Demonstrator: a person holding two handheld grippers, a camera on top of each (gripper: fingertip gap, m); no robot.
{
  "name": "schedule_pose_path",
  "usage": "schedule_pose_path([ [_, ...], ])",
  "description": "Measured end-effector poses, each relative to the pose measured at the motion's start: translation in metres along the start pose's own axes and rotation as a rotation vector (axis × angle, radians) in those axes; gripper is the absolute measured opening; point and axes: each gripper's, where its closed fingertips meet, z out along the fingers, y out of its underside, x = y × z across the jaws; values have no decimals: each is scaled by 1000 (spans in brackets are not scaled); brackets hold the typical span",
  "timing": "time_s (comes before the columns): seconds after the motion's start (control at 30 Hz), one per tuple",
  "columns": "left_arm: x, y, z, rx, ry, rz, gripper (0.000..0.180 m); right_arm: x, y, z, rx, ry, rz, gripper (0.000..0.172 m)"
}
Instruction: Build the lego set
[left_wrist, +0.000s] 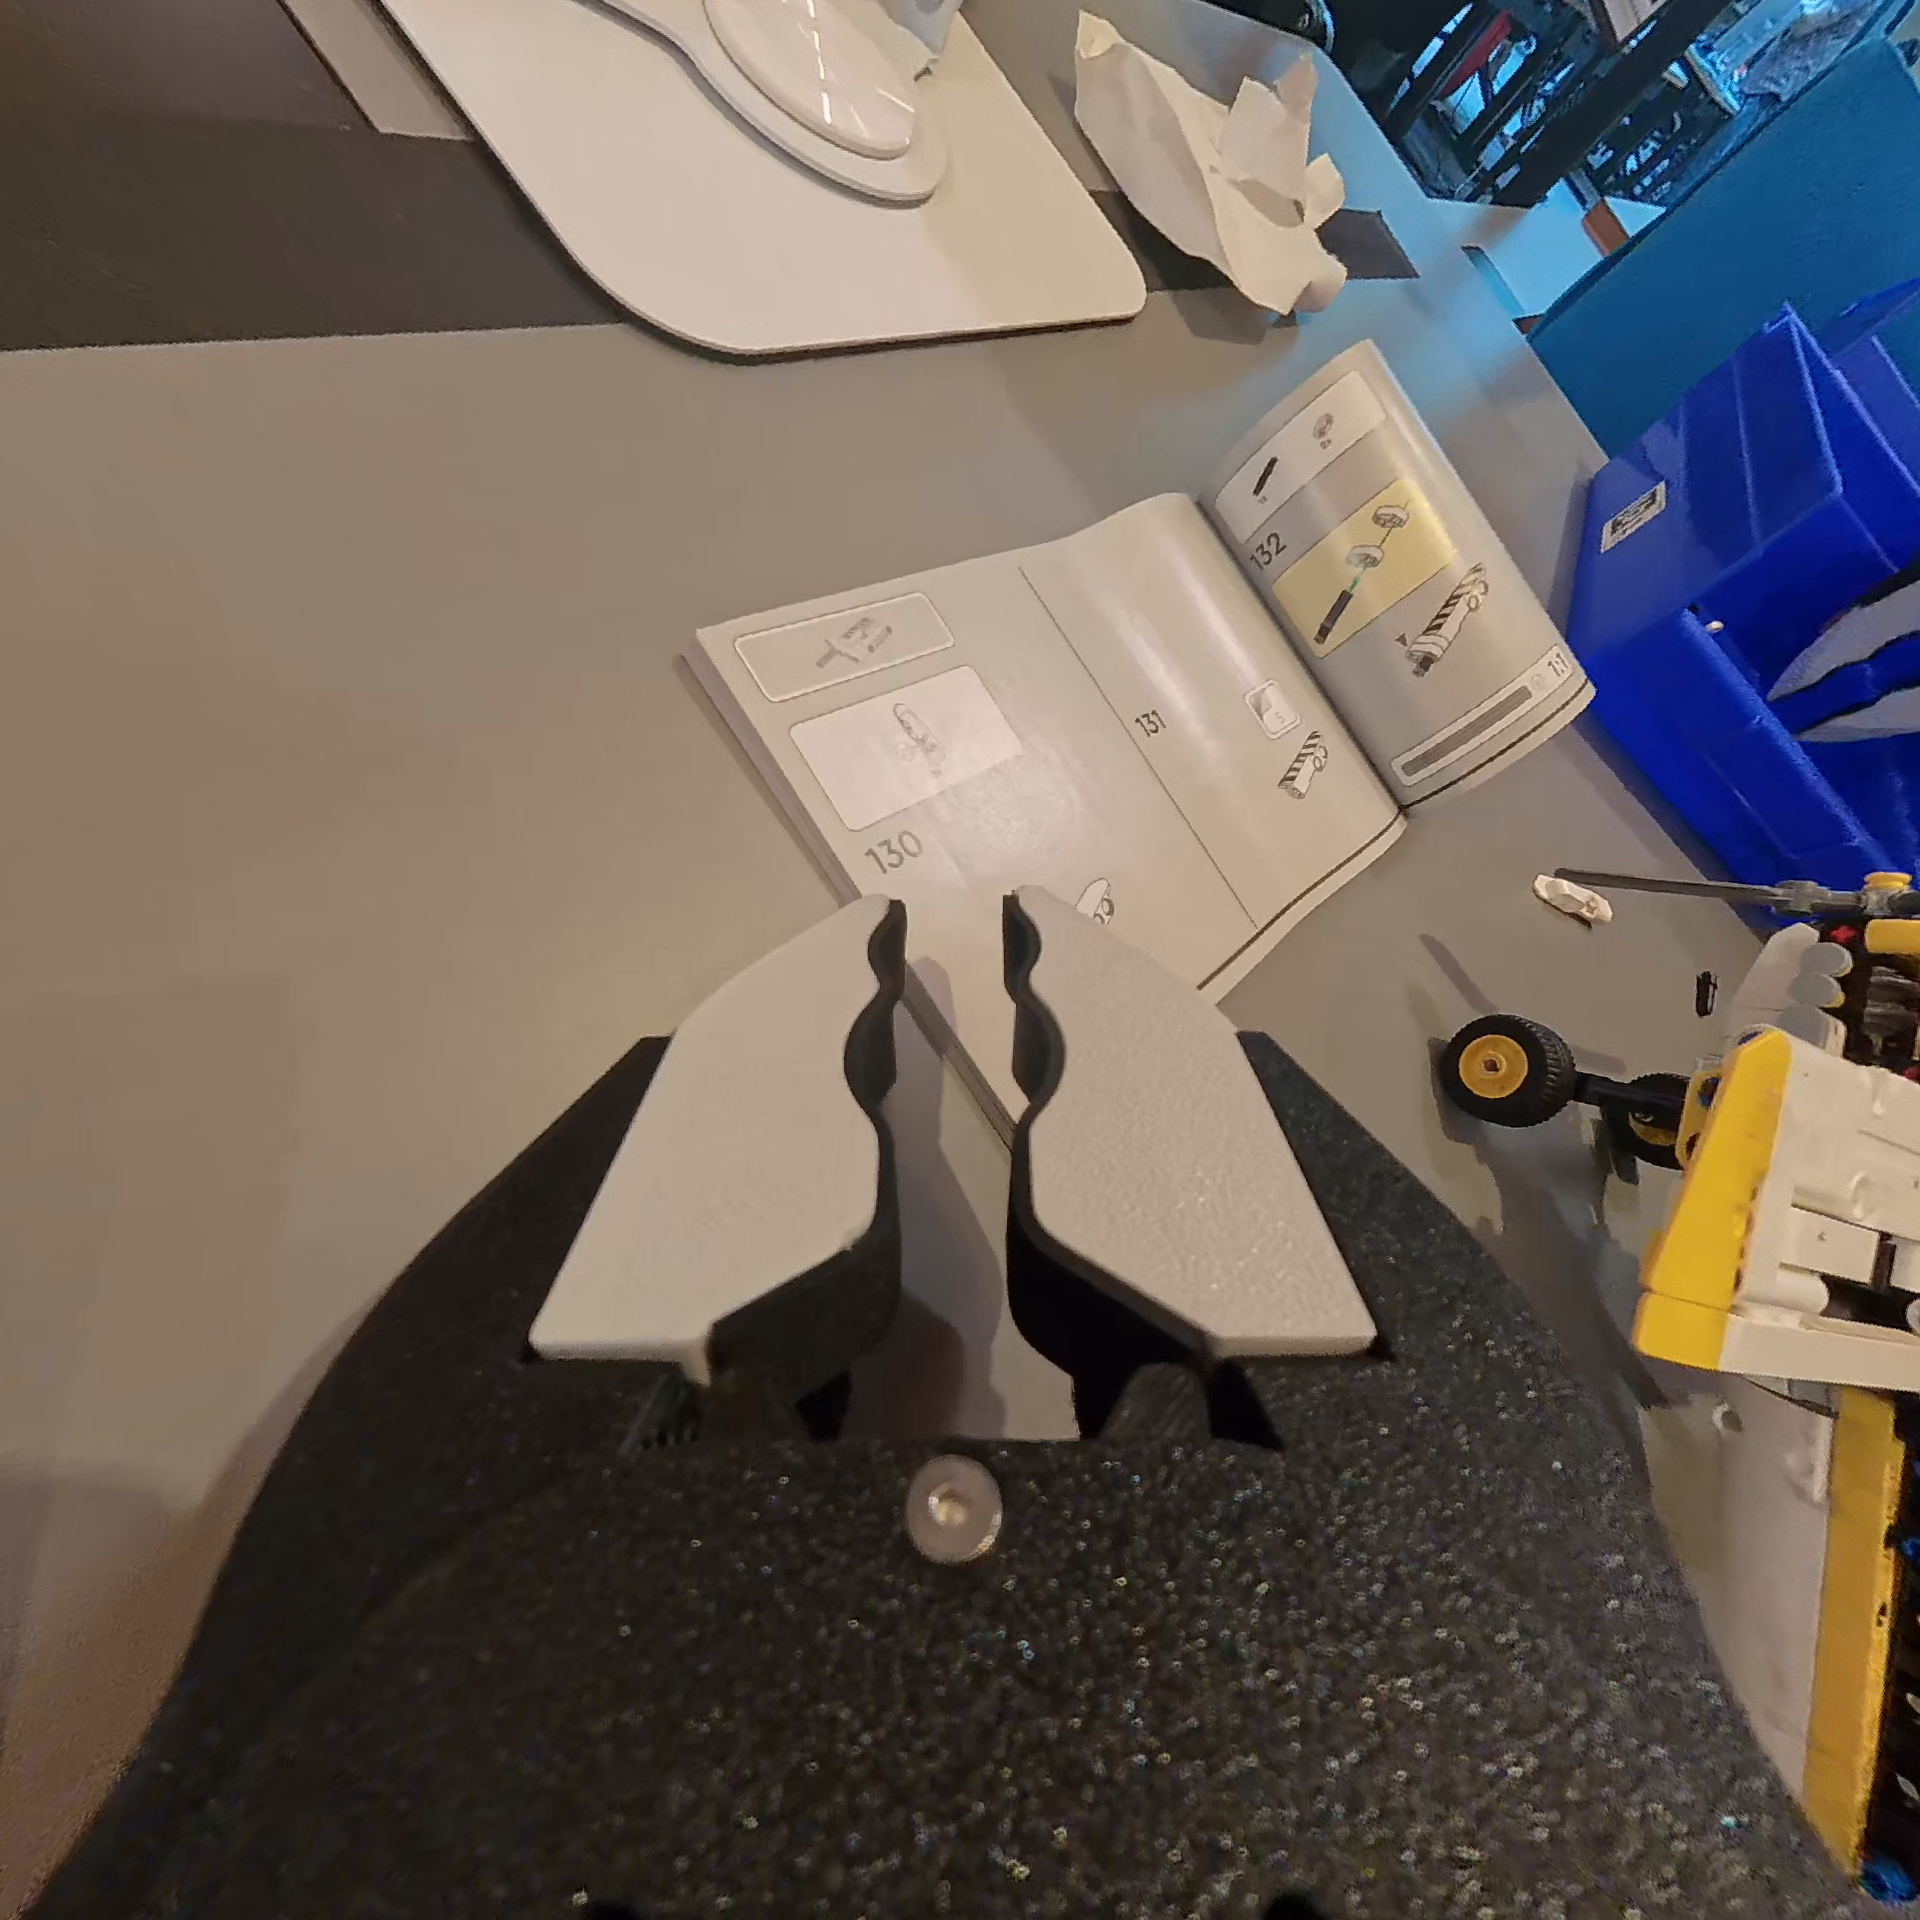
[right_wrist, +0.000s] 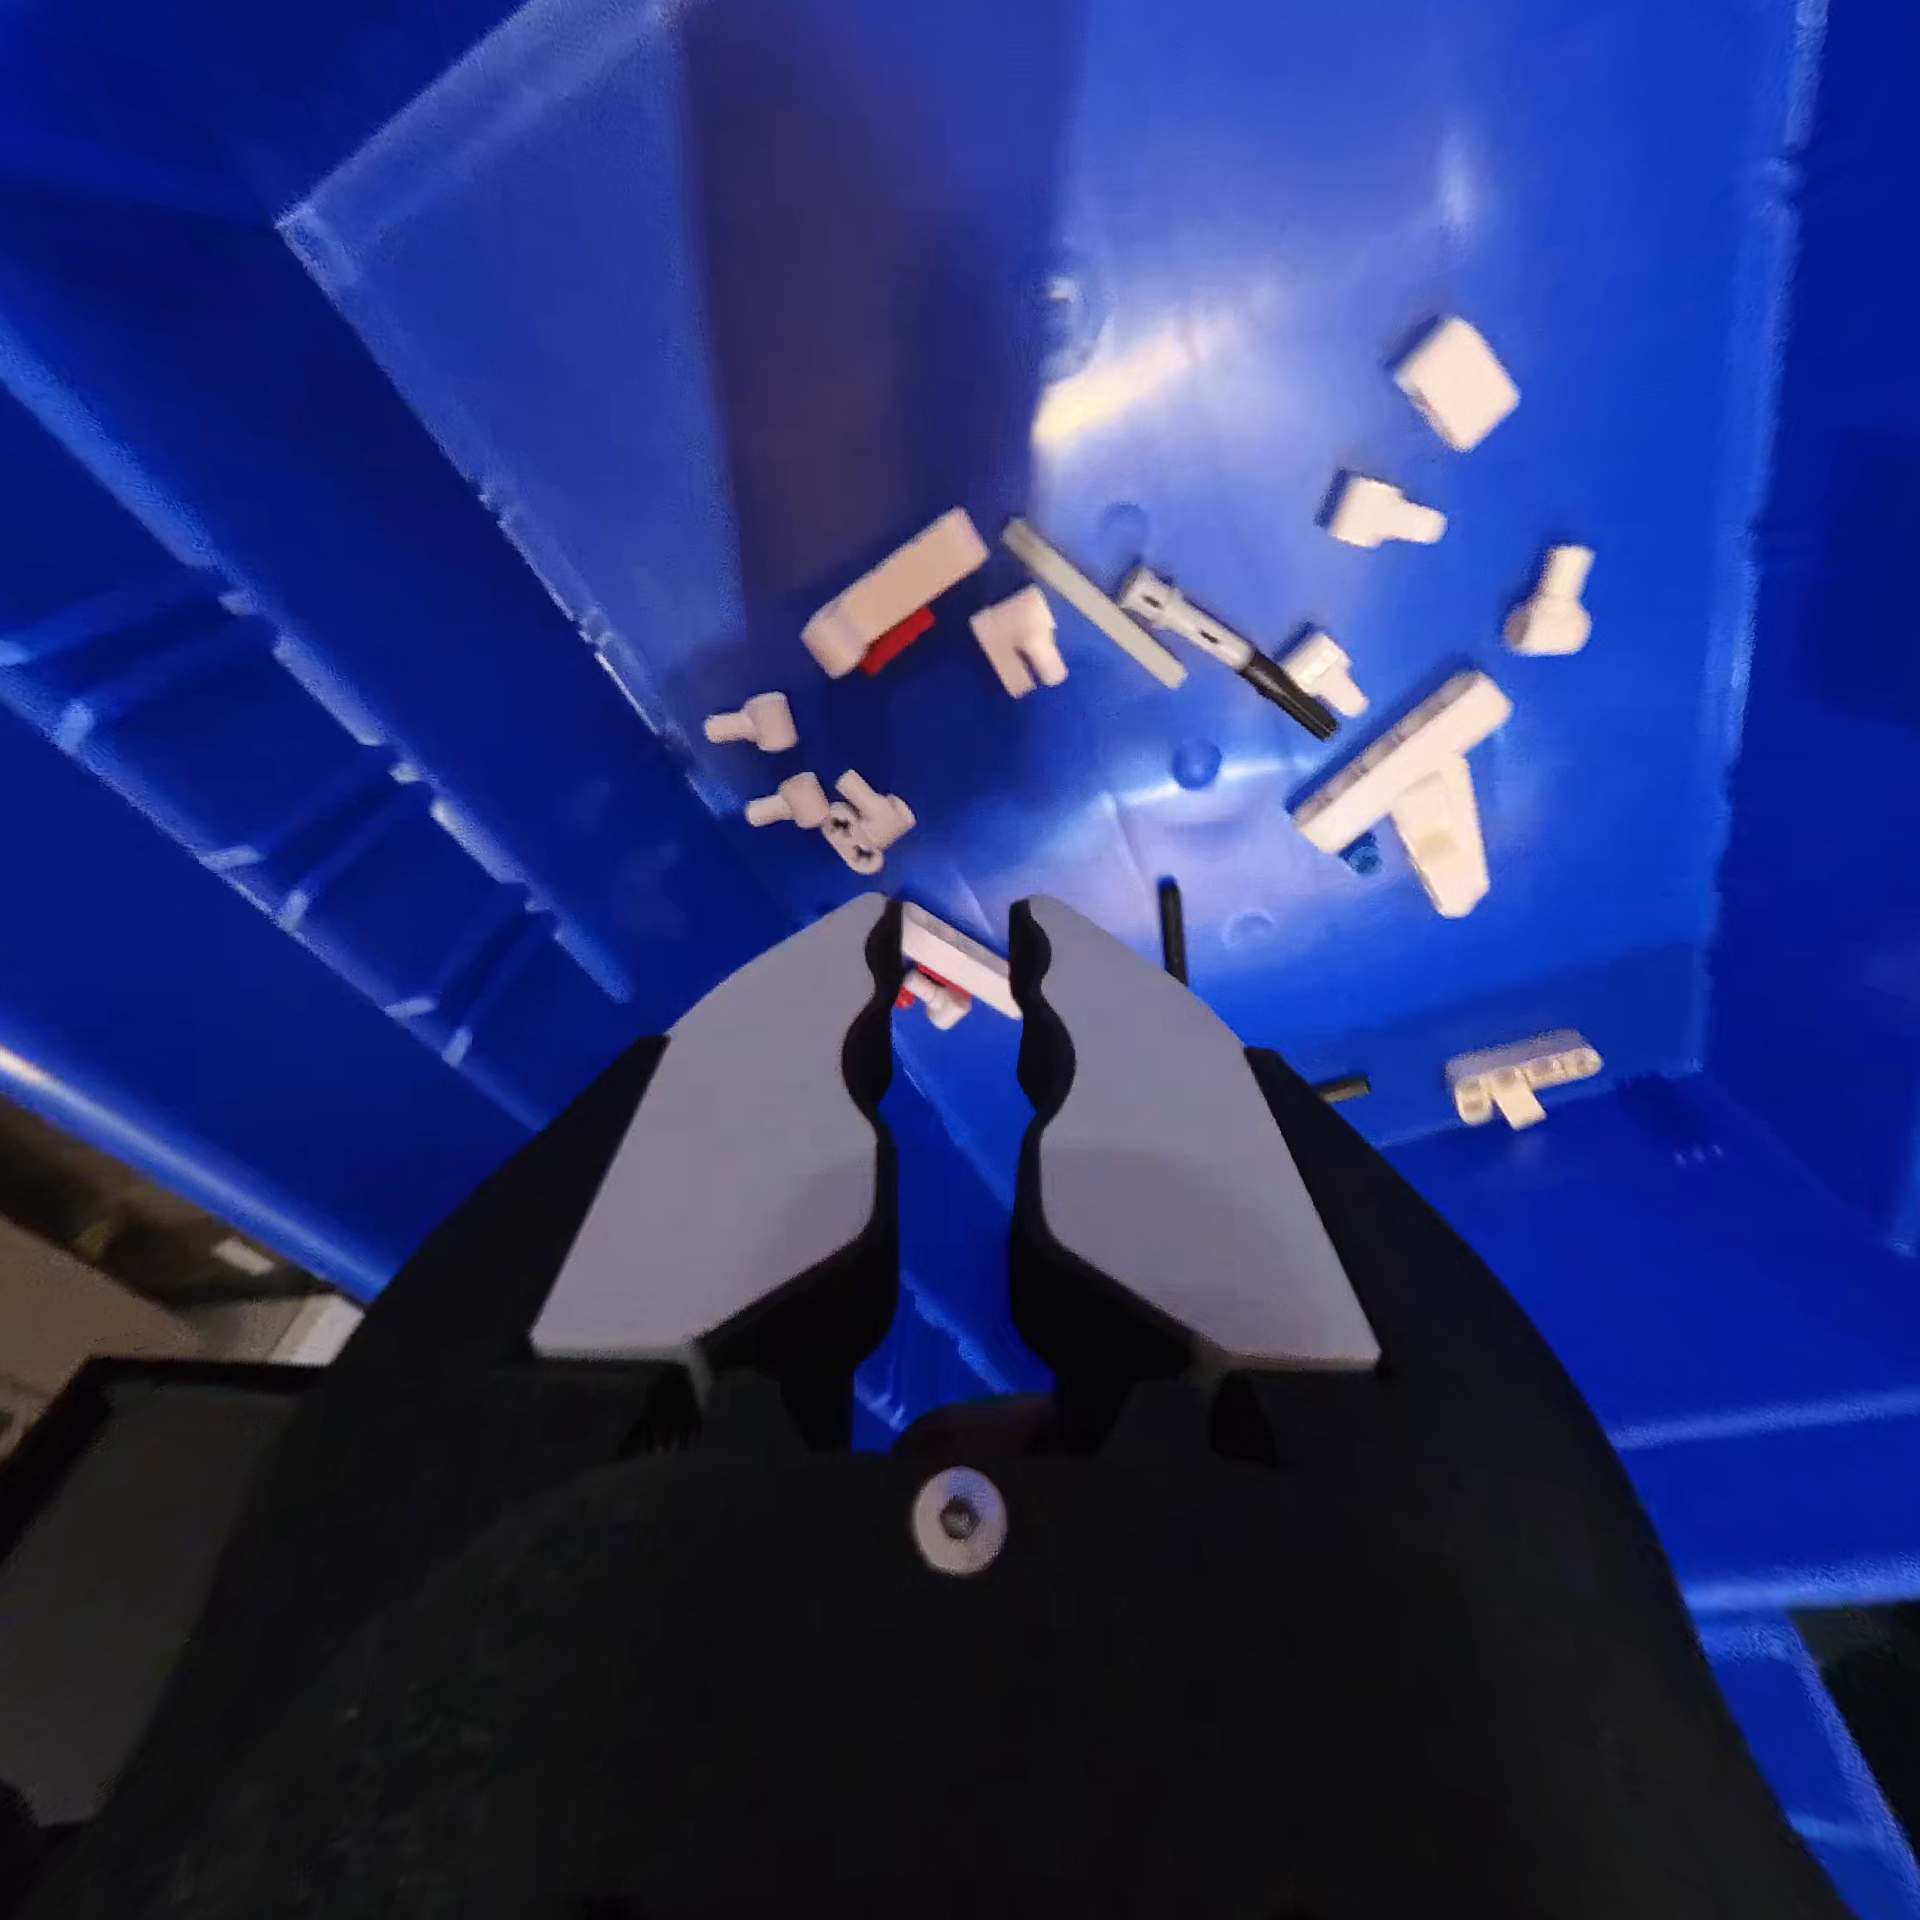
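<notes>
Grey tabletop (left_wrist: 312, 727) spreads under the left gripper (left_wrist: 954, 914), fingers slightly parted on nothing above an open instruction booklet (left_wrist: 1091, 727). Inside a blue bin (right_wrist: 1351, 1247) (white pieces scattered toward 1 o'clock), the right gripper (right_wrist: 954, 920) pinches a white-and-red piece (right_wrist: 951, 961).

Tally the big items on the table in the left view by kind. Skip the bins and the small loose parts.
Booklet: 1
Crumpled paper: 1
White mat: 1
Brick model: 1
Total: 4
</notes>
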Motion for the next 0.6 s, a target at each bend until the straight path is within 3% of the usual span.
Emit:
schedule_pose_path([
  [0.17,-1,-1,-1,7,-8,-6,18,-2,-6,18,-17,-42,-72,20],
  [0.37,-1,-1,-1,9,-7,-3,18,10,-14,15,1,48,-97,27],
  [0.6,0,0,-1,6,0,4,18,7,-5,15,-53,15,-104,28],
])
